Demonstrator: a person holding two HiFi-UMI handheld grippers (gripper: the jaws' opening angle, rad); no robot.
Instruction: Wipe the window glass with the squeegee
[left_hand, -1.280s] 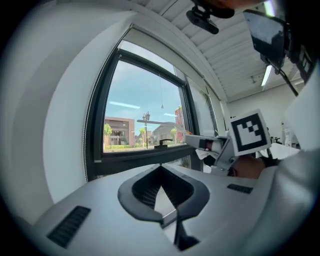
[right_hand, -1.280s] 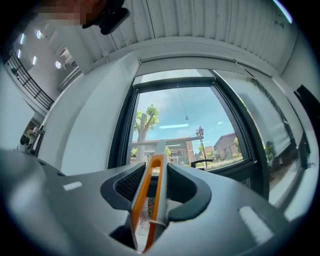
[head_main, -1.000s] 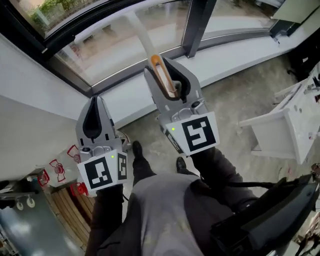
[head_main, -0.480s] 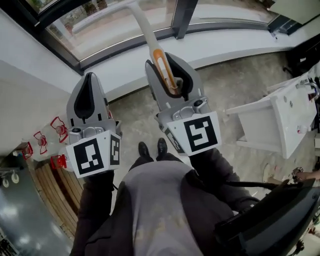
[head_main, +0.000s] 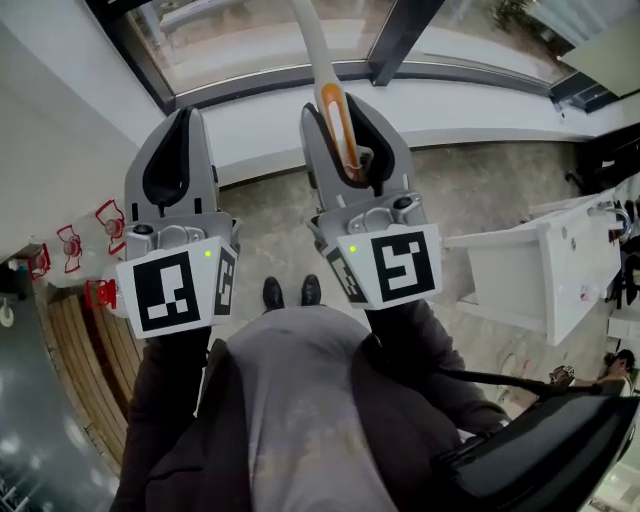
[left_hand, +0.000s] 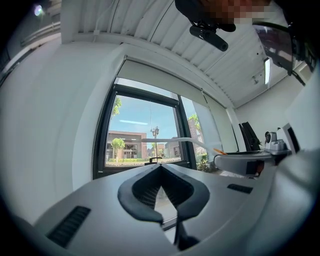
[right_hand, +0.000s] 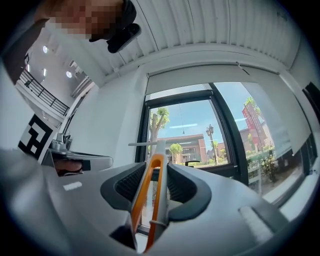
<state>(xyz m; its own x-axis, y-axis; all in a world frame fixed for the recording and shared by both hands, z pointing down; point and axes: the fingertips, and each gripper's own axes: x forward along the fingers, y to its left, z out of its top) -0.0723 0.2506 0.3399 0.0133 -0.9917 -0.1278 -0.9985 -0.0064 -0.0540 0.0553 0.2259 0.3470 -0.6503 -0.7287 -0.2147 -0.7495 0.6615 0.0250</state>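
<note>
Straight ahead of the squeegee (head_main: 337, 120), a tall window (head_main: 250, 35) with a dark frame and a dark upright post (head_main: 400, 40). Beyond the glass, blue sky (right_hand: 192, 117), trees (right_hand: 159, 120) and low buildings (right_hand: 189, 145) in bright daylight. Beneath the window, a white ledge (head_main: 480, 100). Under the tool, mottled grey floor (head_main: 480, 190). To its right, white furniture (head_main: 530, 270). To its left, a plain white wall (head_main: 50, 130) and wooden slats (head_main: 95, 350) low down. Overhead, a ribbed white ceiling (left_hand: 165, 30) with a strip light (left_hand: 266, 70).

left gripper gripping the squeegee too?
No, the left gripper's jaws are together with nothing between them; only the right gripper clamps the squeegee handle.
</note>
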